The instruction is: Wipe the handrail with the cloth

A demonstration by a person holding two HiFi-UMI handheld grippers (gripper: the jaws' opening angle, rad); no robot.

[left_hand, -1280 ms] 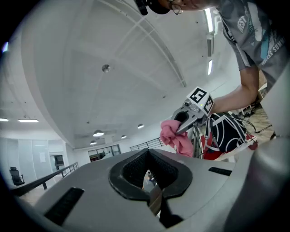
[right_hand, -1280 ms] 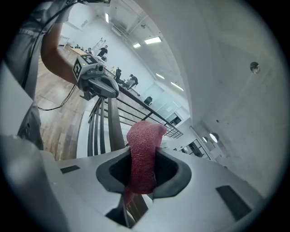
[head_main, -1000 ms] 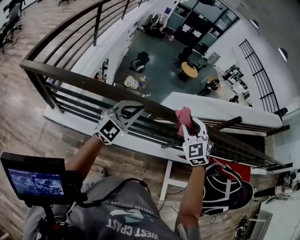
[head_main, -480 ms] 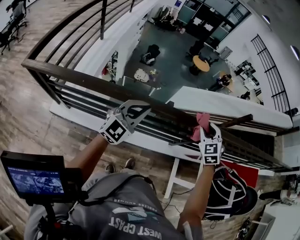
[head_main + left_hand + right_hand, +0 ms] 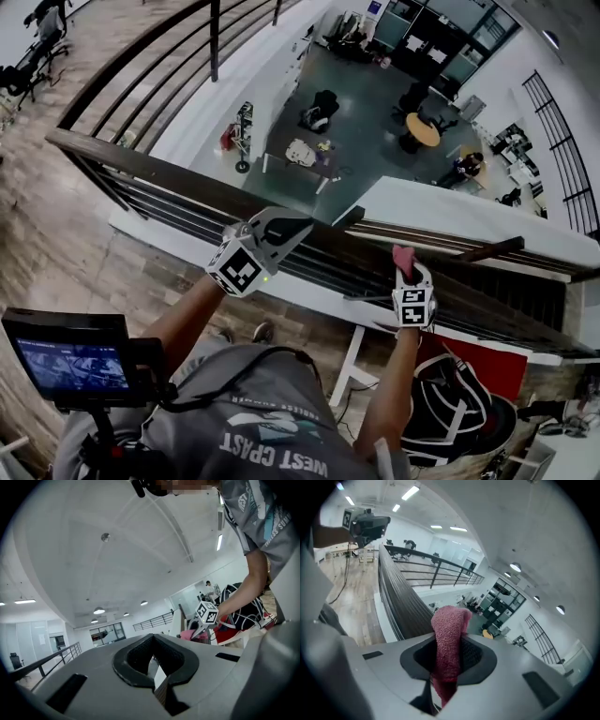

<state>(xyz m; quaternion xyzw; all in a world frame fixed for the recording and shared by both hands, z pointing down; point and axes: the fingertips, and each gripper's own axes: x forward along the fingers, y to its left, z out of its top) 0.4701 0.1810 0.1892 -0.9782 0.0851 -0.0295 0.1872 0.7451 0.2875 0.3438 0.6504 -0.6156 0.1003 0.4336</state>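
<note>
The left gripper (image 5: 292, 230) is over the dark handrail (image 5: 159, 171), and its jaws are pressed together with nothing between them. More to the right, the right gripper (image 5: 407, 277) pinches the pink cloth (image 5: 449, 644), which lies against the top of the handrail.

Left tongs (image 5: 292, 228): jaws together, nothing between them. Left forearm (image 5: 183, 314): bare, extended forward. Right tongs (image 5: 409, 274): jaws clamped on pink cloth (image 5: 447, 641). Right forearm (image 5: 394, 375): bare, stretched ahead. The two tongs well apart, both pointing forward.
</note>
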